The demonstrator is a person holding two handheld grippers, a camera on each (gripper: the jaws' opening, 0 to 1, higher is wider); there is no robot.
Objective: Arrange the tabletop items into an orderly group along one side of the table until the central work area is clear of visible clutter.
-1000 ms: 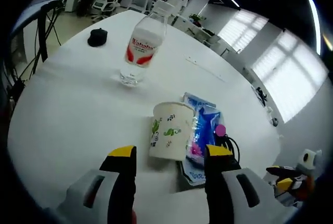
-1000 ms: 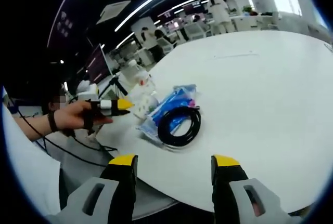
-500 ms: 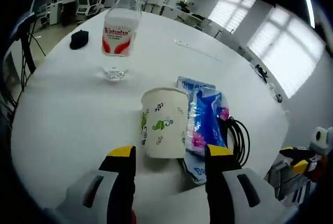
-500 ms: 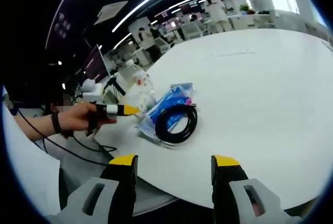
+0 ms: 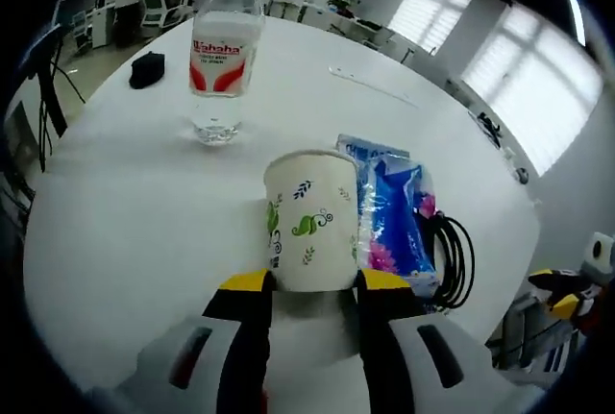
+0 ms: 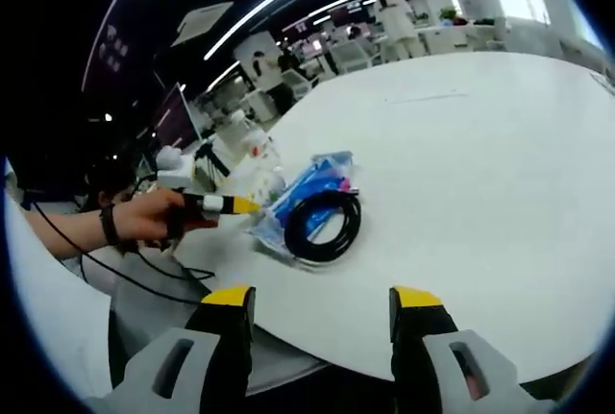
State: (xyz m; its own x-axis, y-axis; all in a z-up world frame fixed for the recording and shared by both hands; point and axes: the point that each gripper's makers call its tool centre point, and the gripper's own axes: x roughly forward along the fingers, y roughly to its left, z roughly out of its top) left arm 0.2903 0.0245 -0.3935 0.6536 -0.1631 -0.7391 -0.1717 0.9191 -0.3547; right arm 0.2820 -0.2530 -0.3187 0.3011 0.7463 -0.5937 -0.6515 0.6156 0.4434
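A white paper cup [image 5: 310, 220] with green leaf prints stands upright on the white table [image 5: 125, 212]. My left gripper [image 5: 314, 281] is shut on its lower part, with a yellow-tipped jaw pressed against each side. Right of the cup lies a blue tissue pack [image 5: 392, 217] with a coiled black cable [image 5: 454, 258] beside it. A clear water bottle [image 5: 223, 54] with a red label stands farther back. In the right gripper view, my right gripper [image 6: 320, 301] hangs open off the table's edge, short of the cable [image 6: 322, 227] and the pack [image 6: 309, 186]. A hand holds the left gripper [image 6: 227, 205] there.
A small black object [image 5: 146, 69] lies at the far left of the table. The right gripper [image 5: 557, 294] shows off the table's right edge. Much of the white table [image 6: 480, 174] beyond the cable is bare. Office desks and chairs stand behind.
My left gripper has moved forward around the cup and its jaws have narrowed onto it. The right gripper has stayed open and nearly still.
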